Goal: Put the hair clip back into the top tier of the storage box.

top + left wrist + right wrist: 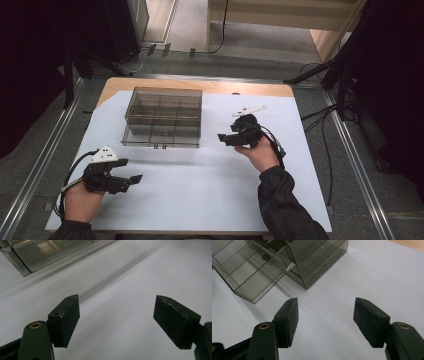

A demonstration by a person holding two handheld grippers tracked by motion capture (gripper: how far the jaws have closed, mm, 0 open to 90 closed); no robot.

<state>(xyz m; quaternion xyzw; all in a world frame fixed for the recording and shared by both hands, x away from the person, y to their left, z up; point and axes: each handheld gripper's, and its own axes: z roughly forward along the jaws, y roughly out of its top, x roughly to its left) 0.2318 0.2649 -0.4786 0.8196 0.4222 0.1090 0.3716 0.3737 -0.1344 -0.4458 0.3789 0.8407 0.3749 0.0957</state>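
White sheet (200, 185) covers the wooden table (200, 86); cables (325, 150) trail beside.

**What stays out of sight**

Ahead of the right gripper (326, 322), the compartment box (287, 262) runs off the top edge. In the left gripper (116, 322) view, just its corner shows, up left. Its contents stay too dim and small to tell from above.

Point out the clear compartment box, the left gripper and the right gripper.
clear compartment box (163, 118), high view, on its top face.
left gripper (134, 179), high view, midway between its fingertips.
right gripper (222, 138), high view, midway between its fingertips.
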